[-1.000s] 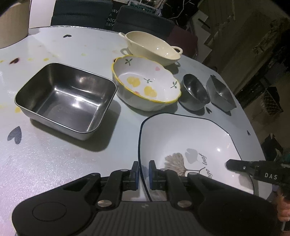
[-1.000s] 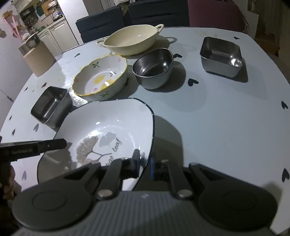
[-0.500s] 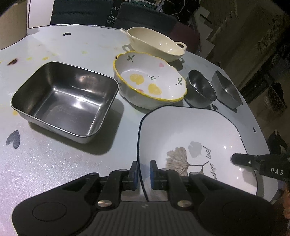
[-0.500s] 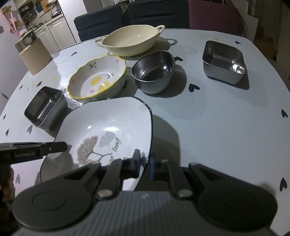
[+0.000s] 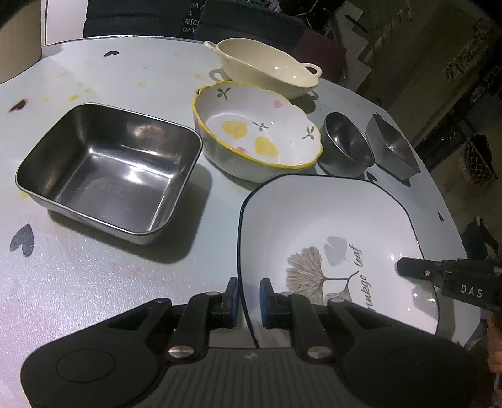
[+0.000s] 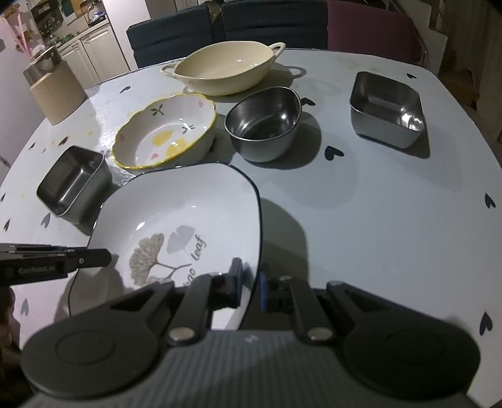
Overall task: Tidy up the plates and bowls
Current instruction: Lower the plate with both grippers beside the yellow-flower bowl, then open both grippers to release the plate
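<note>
Six dishes spread over a pale worktop printed with small dark hearts, lit dimly. Beyond its far edge, dark chairs and a maroon one; at 10 o'clock in the right wrist view, white cabinets and a beige canister. Nearest, a square white plate with a dark blue rim and a ginkgo-leaf print, empty, apparently held just clear of the worktop, judging by the shadow beneath. Pinched on its 9 o'clock rim by the left claw, narrow, and on its 3 o'clock rim by the right claw, also narrow. From the plate in the left wrist view: at 10 o'clock a square steel tray, empty; at 12 o'clock a floral bowl with a yellow scalloped rim, empty; farther at 12, a cream two-handled dish, empty; at 1 o'clock a round steel bowl and, just beside it, a second steel tray, both empty.
</note>
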`<state>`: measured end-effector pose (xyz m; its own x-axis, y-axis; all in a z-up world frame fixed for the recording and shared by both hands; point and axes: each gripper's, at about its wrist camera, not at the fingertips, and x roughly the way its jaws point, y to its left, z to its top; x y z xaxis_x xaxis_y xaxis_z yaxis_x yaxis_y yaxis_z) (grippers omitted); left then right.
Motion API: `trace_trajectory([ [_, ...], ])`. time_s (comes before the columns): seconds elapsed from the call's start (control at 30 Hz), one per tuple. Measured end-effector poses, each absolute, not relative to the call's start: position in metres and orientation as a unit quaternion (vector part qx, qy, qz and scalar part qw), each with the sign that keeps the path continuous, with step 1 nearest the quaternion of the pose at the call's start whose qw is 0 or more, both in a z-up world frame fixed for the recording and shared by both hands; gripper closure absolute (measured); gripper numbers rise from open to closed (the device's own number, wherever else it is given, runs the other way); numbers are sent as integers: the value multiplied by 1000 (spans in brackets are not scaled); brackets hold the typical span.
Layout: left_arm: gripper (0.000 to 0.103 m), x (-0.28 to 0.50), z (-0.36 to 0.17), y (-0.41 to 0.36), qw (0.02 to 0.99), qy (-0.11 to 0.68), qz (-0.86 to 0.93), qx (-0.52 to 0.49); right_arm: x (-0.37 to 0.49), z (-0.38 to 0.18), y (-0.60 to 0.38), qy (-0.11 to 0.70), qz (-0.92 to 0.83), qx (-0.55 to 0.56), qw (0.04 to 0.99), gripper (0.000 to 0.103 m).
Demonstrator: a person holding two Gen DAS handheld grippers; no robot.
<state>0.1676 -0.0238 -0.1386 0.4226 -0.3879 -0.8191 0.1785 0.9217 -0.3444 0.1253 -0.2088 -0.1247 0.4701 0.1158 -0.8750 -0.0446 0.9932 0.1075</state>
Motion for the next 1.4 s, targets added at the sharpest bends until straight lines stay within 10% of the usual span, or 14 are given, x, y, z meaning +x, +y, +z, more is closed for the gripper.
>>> trace_trajectory([
  [1.07,84,168,-133,-30,839,511,-172,-78,131,-134,-202,529,25,-10,848,88],
  [1.4,50,161,-127,-31,838,512,-176,-68,126,-134,-212,527,33,44,848,78],
])
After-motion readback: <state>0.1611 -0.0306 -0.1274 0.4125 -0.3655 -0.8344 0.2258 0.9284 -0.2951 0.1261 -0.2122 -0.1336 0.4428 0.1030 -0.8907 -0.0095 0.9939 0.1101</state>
